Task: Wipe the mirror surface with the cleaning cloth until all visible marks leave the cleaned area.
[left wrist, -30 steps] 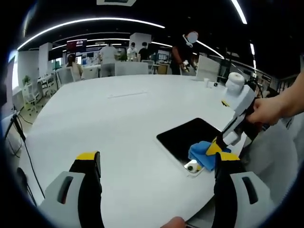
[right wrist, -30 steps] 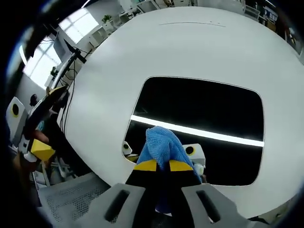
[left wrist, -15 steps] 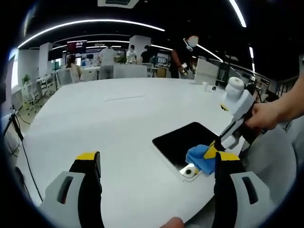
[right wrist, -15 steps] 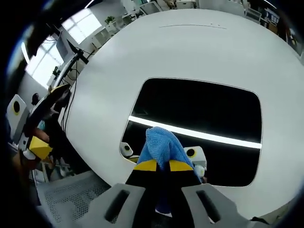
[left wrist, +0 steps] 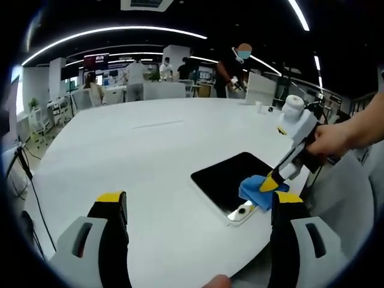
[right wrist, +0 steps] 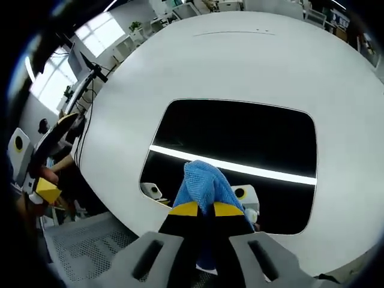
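Observation:
A dark rectangular mirror lies flat on the white round table and reflects a bright ceiling light strip. My right gripper is shut on a blue cleaning cloth, which presses on the mirror's near edge. In the left gripper view the mirror sits near the table's right edge, with the blue cloth on its near right corner under the right gripper, held by a person's hand. My left gripper stands open above the white table, holding nothing.
People stand among desks and chairs beyond the table's far side. A small white cup stands at the far right of the table. Cables and a stand are off the table's left edge.
The right gripper has slid the cloth slightly rightward along the mirror's near edge. The left gripper remains open and nearly still.

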Demonstrator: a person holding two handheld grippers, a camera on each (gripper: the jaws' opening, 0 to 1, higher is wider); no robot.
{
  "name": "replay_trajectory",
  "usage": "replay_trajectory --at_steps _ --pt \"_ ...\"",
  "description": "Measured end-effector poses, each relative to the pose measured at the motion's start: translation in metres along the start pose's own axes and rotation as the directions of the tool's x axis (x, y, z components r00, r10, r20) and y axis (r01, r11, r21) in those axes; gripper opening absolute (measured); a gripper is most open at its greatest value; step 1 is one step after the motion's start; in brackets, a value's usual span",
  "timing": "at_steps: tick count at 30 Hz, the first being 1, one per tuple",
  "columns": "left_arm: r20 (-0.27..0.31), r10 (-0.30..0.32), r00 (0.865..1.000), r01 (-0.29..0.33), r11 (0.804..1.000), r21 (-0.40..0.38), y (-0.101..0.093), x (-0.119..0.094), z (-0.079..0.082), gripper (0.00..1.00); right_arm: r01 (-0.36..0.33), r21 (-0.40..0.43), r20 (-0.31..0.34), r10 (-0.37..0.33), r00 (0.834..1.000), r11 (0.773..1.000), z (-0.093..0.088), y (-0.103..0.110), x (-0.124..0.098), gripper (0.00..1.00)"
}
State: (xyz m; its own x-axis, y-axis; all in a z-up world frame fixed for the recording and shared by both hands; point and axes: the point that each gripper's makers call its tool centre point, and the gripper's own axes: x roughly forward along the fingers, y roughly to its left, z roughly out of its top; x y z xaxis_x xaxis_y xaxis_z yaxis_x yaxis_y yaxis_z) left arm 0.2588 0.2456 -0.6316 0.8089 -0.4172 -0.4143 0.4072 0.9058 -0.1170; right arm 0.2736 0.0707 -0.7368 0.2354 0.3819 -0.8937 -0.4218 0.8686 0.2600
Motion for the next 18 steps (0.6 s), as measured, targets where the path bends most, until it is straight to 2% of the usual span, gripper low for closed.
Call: replay_trajectory --at_steps 5,18 --pt "-0.003 0.0 1.0 0.0 1.0 0.008 -0.002 0.0005 -0.0005 0.99 -0.002 0.012 0.007 0.002 1.0 1.0 -0.0015 -0.0069 -0.0023 0.01" --pt "-0.023 -0.019 1.0 0.019 1.0 0.024 -0.009 0.0003 -0.0049 0.99 -0.001 -0.002 -0.007 0.001 1.0 1.0 -0.0027 -0.0086 -0.0033 0.01"
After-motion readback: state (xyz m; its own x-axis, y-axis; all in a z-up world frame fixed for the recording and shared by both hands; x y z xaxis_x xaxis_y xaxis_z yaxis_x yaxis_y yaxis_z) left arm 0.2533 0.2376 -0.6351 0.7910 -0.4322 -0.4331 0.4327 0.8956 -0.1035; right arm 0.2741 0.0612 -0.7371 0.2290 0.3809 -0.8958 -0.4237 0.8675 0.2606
